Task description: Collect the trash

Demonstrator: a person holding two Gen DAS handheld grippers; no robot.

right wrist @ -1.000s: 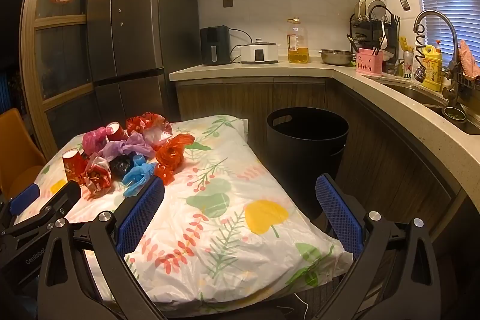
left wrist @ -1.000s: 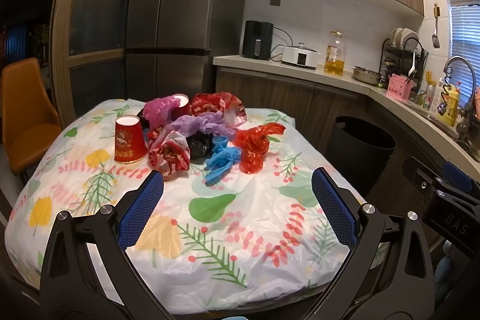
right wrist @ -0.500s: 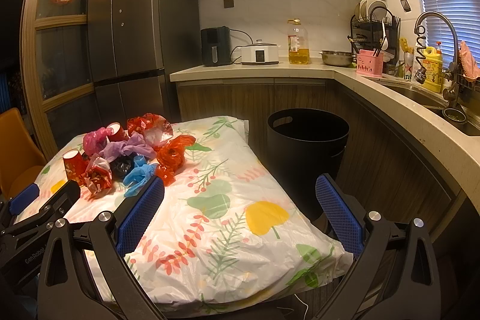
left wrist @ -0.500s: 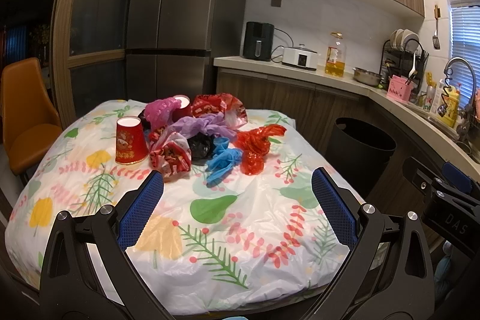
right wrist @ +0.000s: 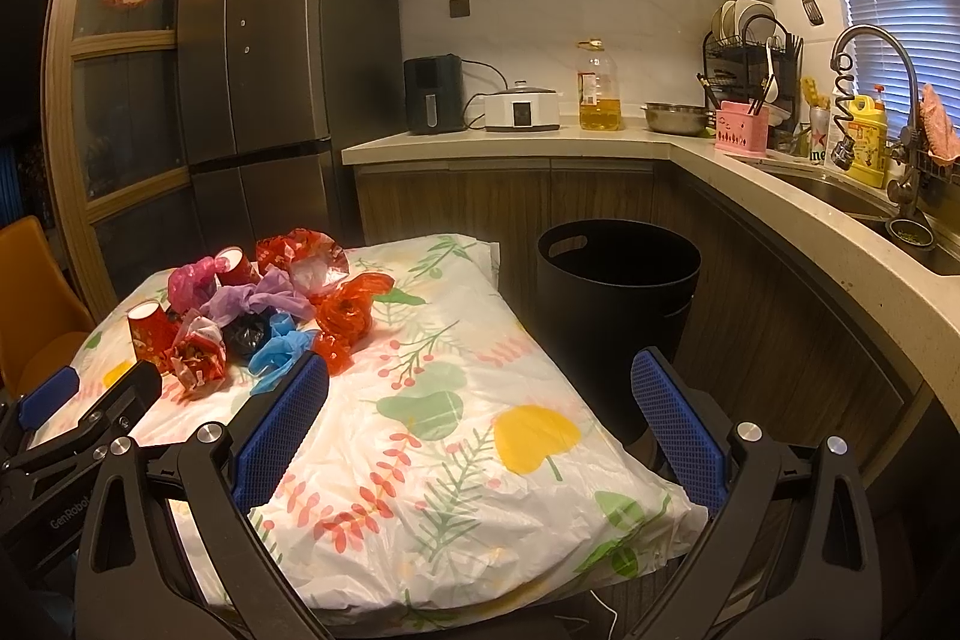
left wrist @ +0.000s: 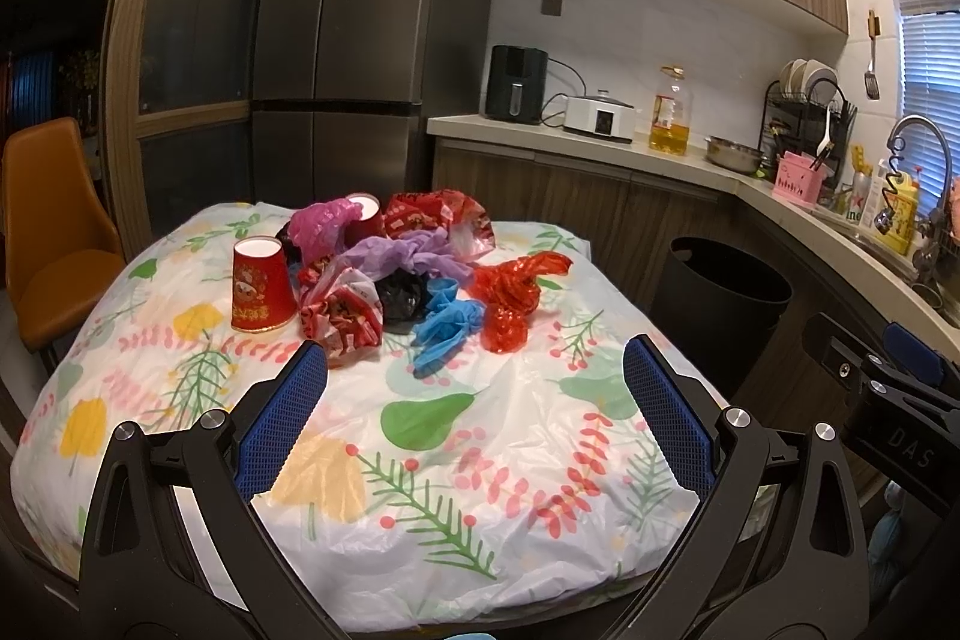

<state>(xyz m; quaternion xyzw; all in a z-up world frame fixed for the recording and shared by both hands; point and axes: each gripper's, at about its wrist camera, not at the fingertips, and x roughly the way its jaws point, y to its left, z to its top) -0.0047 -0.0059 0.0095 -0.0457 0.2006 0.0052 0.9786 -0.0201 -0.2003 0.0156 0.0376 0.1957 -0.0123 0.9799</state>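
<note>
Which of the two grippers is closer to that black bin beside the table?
The right gripper. It hangs open over the table's near corner, the black bin just beyond it. The left gripper, also open, faces the trash pile, with the bin off to its right.

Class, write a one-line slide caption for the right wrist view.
Open right gripper faces a floral-covered table of crumpled bags beside a black bin.

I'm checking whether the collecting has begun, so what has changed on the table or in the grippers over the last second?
Nothing has visibly changed. The left gripper and right gripper are open and empty, short of the trash pile, which lies untouched on the floral tablecloth, the red paper cup upside down beside it. The black bin stands by the table as before.
</note>
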